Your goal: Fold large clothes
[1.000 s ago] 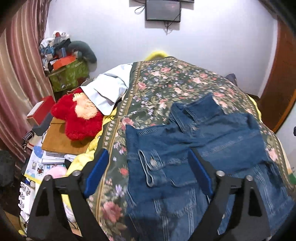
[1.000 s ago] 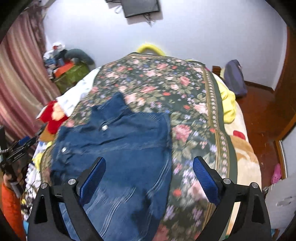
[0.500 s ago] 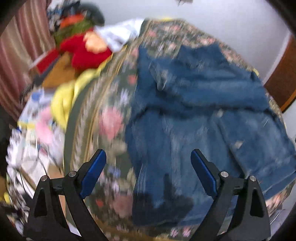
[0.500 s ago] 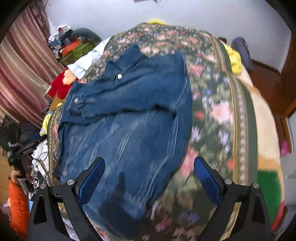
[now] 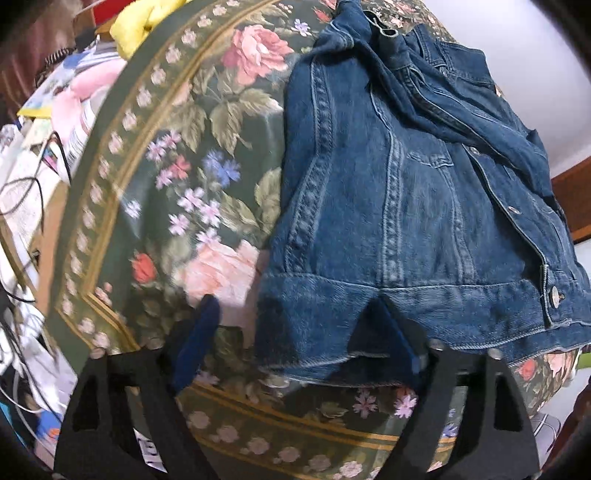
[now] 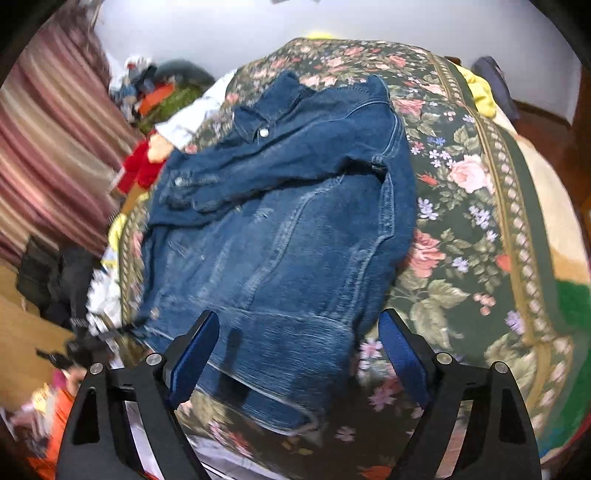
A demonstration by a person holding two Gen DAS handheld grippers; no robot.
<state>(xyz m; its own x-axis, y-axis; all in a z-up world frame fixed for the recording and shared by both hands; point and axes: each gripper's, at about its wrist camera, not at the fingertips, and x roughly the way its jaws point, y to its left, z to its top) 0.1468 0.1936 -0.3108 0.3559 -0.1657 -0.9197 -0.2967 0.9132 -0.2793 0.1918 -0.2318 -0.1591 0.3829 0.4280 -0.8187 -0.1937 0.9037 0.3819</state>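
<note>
A blue denim jacket [image 5: 406, 192] lies spread on a floral green bedspread [image 5: 177, 177], sleeves folded across its chest, collar at the far end. My left gripper [image 5: 295, 332] is open, low at the jacket's near hem, its jaws straddling the hem's left corner. In the right wrist view the jacket [image 6: 288, 221] fills the middle of the bedspread [image 6: 480, 229]. My right gripper [image 6: 299, 343] is open just above the hem's right part, holding nothing.
Papers, cables and a yellow cloth [image 5: 140, 26] lie off the bed's left side. A red plush toy [image 6: 140, 166], a green box [image 6: 166, 103] and a striped curtain [image 6: 48, 155] stand at the left. A yellow cloth [image 6: 480, 92] lies at the far right.
Both grippers have dropped and moved toward the near end of the bed, closing in on the jacket's hem. Both stay open. The jacket has not moved.
</note>
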